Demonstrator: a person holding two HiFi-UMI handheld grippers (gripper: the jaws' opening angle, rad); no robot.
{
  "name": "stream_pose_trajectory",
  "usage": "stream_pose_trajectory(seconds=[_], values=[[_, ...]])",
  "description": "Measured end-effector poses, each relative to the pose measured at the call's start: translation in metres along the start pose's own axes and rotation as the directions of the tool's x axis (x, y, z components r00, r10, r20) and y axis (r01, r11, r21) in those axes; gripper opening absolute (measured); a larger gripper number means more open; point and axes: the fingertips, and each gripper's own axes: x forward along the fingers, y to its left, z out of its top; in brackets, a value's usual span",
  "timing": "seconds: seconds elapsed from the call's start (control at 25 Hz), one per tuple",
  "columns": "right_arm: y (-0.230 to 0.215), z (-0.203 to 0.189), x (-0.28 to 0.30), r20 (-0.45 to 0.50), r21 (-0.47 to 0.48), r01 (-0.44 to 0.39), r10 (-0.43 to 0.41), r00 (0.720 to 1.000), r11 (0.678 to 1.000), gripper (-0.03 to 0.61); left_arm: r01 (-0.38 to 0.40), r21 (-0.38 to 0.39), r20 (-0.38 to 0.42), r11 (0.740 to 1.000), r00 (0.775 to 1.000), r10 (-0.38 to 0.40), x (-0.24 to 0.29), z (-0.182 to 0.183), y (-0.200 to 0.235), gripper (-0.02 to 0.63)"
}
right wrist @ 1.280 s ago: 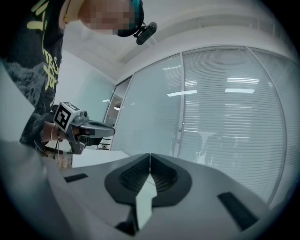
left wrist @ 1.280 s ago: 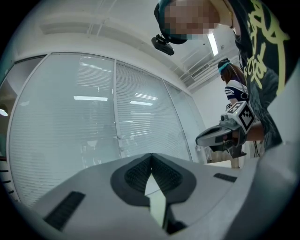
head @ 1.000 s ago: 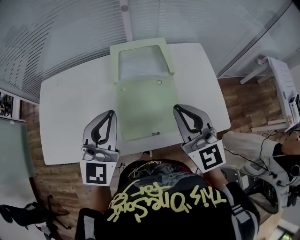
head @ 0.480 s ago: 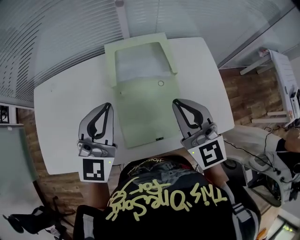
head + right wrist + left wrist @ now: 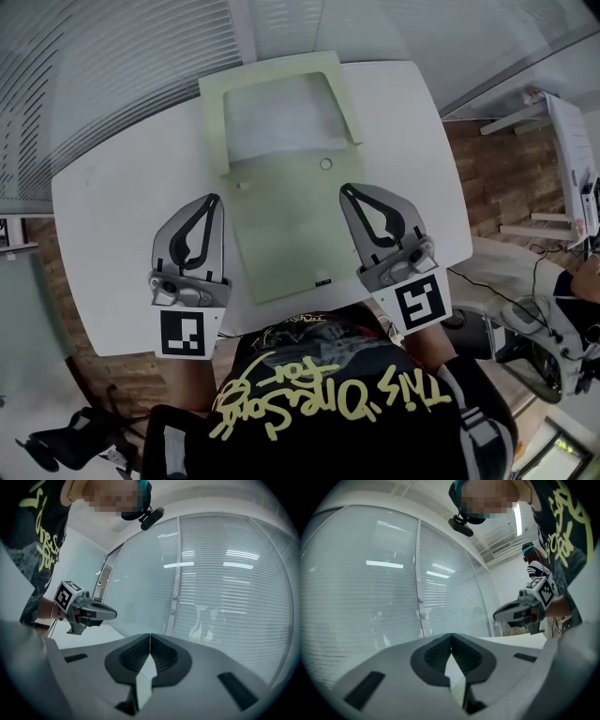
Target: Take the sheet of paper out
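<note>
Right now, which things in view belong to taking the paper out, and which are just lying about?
Job: pale green folder; left gripper and right gripper, both shut and empty; white table.
Lying about: side desk; chair.

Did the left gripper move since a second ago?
Yes. The left hand-held gripper moved away from the person. Alongside the green folder, its tip went from nearer the front corner to about the middle.
</note>
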Motion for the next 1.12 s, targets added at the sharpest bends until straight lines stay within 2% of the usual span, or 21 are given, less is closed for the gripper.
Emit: stream_pose_trajectory(seconds=[0.32, 0.44, 0.64, 0.84, 0.92, 1.04, 1.12], values=[[-0.005, -0.009, 0.014, -0.031, -0.029, -0.005, 0.004, 0.999, 1.000, 0.008, 0.021, 0.055, -0.058, 0.998, 0.998, -0.017, 0.008, -0.017, 0.003, 0.006], [-0.009, -0.008, 0.021, -0.048, -0.060, -0.025, 0.022, 0.999, 0.998, 0.008, 0.031, 0.070, -0.048, 0.997, 0.998, -0.028, 0.013, -0.016, 0.007, 0.006], [-0.020, -0.013, 0.023, -0.068, -0.095, -0.043, 0.036, 0.997, 0.995, 0.008, 0.043, 0.175, -0.074, 0.984, 0.997, -0.031, 0.025, -0.016, 0.001, 0.006], [-0.017, -0.025, 0.023, -0.108, -0.110, -0.104, 0.092, 0.990, 0.989, 0.008, 0.043, 0.219, -0.091, 0.975, 0.996, -0.023, 0.028, -0.014, -0.009, 0.006], [-0.016, -0.029, 0.024, -0.123, -0.125, -0.116, 0.101, 0.987, 0.985, 0.008, 0.051, 0.252, -0.098, 0.967, 0.995, -0.027, 0.030, -0.013, -0.013, 0.006], [-0.018, -0.036, 0.026, -0.146, -0.165, -0.137, 0.113, 0.983, 0.977, 0.009, 0.054, 0.343, -0.103, 0.938, 0.995, -0.020, 0.037, -0.013, -0.018, 0.008], [-0.018, -0.041, 0.027, -0.182, -0.212, -0.168, 0.130, 0.975, 0.963, 0.009, 0.055, 0.378, -0.108, 0.924, 0.994, -0.015, 0.041, -0.014, -0.019, 0.008]])
